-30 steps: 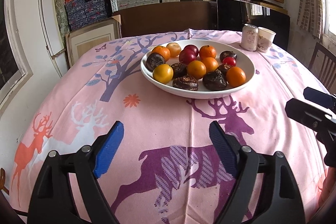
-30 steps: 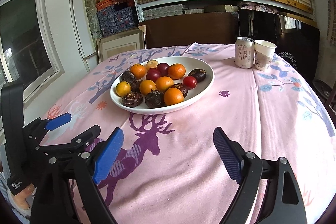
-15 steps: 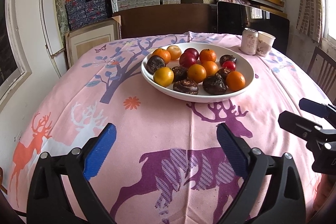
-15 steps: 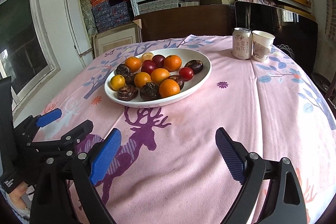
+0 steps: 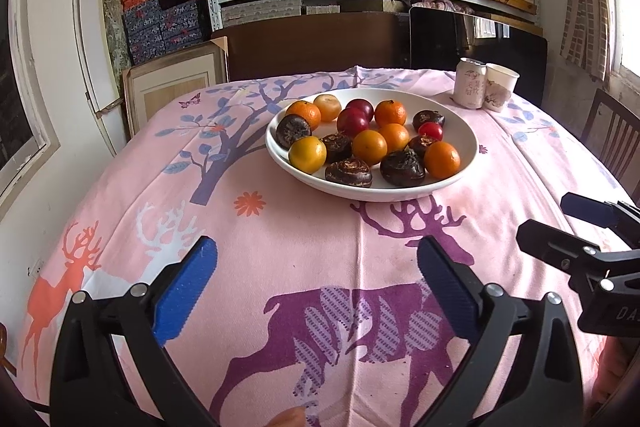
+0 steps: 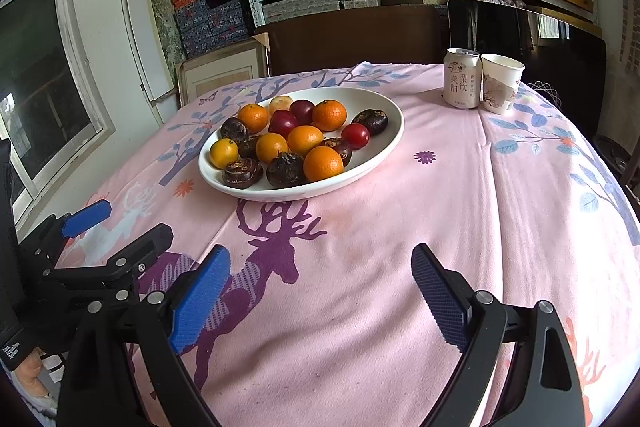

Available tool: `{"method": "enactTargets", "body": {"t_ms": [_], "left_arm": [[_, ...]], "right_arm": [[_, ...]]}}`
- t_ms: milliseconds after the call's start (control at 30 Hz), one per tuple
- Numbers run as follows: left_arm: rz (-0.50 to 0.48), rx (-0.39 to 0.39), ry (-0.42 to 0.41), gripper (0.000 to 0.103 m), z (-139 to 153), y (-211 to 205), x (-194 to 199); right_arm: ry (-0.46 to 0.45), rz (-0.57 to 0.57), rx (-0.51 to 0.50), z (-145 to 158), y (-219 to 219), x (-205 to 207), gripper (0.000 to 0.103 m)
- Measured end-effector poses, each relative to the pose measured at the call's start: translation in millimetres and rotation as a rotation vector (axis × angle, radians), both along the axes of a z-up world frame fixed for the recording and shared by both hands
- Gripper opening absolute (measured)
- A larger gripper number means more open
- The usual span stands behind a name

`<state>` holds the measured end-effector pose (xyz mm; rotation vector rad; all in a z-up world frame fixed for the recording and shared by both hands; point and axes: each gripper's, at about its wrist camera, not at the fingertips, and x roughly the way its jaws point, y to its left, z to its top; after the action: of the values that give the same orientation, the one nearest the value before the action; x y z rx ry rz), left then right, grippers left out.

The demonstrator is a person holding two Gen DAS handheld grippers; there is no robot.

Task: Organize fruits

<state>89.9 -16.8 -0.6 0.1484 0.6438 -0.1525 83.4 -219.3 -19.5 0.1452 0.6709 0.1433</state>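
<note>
Left claw (image 5: 316,283) hovering over the near part of the tabletop (image 5: 304,227), pointing down and forward at the plate (image 5: 280,155). Jaws just been opening, now spread wide; nothing between them, only pink cloth (image 5: 120,187) below. Blue pads (image 5: 188,287) touching nothing.

Right claw (image 6: 320,287) sitting alongside, same downward tilt, aiming at the same plate (image 6: 384,143) from further right. Jaws spread wide too, gripping nothing, clear of the cloth (image 6: 500,187). Each claw showing in the other's view: right one at the right edge of the left view, left one (image 6: 120,231) at the lower left of the right view, also gaping.

Fruits all lying in the white plate, mid-tabletop, well ahead of both claws. Oranges (image 5: 442,159) mixed with dark brown wrinkled fruits (image 5: 402,169) and red plums (image 5: 352,121); one small red fruit (image 5: 430,131) toward the plate's far right. Pieces touching one another, none outside the rim.

Can (image 6: 461,78) and paper cup (image 6: 500,83) standing upright, touching, at the far right of the tabletop, apart from the plate.

Fingertip (image 5: 290,418) peeking in at the bottom edge of the left view.
</note>
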Motion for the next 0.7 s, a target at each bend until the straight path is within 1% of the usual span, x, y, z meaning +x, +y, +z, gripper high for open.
{"method": "enactTargets", "body": {"t_ms": [300,533,700], "left_arm": [[0.0,-0.06,0.03,0.098,2.2,6.9,2.4],[0.006,-0.03,0.022,0.098,0.7,4.5,2.9],[-0.001,-0.03,0.018,0.098,1.5,3.8,1.2]], "right_arm": [[0.0,0.001,0.0,0.0,0.3,0.2,0.093],[0.0,0.001,-0.001,-0.3,0.8,-0.1,0.093],[0.002,0.001,-0.001,0.0,1.1,0.0,0.093]]}}
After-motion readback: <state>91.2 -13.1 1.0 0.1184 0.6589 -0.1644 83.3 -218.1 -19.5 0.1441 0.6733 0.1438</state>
